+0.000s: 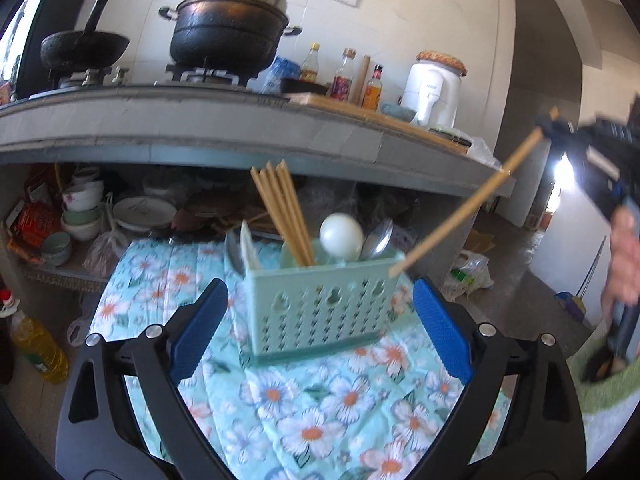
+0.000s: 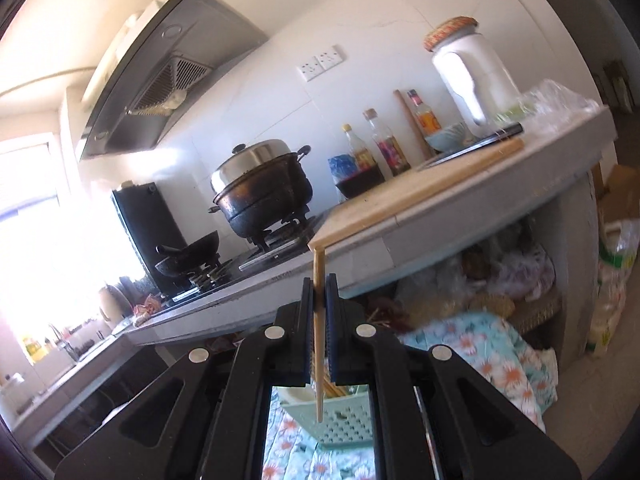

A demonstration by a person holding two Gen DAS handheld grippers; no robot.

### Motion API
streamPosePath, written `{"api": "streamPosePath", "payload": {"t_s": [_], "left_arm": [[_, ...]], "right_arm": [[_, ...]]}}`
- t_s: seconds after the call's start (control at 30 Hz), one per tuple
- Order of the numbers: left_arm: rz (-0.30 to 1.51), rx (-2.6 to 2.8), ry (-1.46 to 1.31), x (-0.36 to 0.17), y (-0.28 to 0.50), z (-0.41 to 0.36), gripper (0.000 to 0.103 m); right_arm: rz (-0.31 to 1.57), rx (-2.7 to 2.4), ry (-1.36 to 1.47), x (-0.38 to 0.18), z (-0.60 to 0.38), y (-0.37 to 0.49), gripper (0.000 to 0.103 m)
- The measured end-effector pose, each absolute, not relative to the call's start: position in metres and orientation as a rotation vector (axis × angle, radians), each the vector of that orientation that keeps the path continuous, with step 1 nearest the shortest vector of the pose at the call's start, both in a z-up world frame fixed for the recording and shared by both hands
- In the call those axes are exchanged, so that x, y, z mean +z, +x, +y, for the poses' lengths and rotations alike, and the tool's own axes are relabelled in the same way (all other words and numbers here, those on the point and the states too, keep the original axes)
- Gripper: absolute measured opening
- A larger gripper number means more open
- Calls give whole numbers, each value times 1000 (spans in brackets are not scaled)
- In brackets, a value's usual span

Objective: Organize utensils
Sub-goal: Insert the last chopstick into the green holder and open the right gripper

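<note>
A mint green perforated utensil basket (image 1: 320,304) stands on the floral cloth (image 1: 320,408). It holds several wooden chopsticks (image 1: 282,212), a white spoon (image 1: 341,236) and metal spoons (image 1: 378,240). My left gripper (image 1: 320,332) is open, its blue pads on either side of the basket without touching it. My right gripper (image 2: 319,284) is shut on a single wooden chopstick (image 2: 319,320). In the left wrist view that chopstick (image 1: 468,204) slants down from the upper right, its tip at the basket's right rim. The basket (image 2: 340,420) shows below the right gripper.
A grey concrete counter (image 1: 240,128) runs behind the table, with a black pot (image 1: 230,28), a wok (image 1: 82,48), bottles (image 1: 344,76) and a white appliance (image 1: 434,88). Bowls and plates (image 1: 84,208) are stacked under it. An oil bottle (image 1: 38,348) stands at the left.
</note>
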State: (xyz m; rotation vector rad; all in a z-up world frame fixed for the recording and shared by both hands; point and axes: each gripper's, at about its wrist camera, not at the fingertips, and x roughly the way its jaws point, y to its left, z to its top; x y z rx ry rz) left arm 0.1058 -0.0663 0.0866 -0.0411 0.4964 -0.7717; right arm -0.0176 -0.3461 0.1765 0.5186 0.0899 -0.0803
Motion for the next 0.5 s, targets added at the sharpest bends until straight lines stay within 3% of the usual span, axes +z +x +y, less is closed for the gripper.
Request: {"api": "streamPosePath", "payload": {"t_s": [0.27, 0.5], "left_arm": [[562, -647, -16, 55, 101, -52, 93], [549, -547, 6, 47, 99, -47, 94]], "right_arm": [[122, -126, 355, 192, -320, 51, 6], [257, -161, 128, 157, -279, 105, 6]]}}
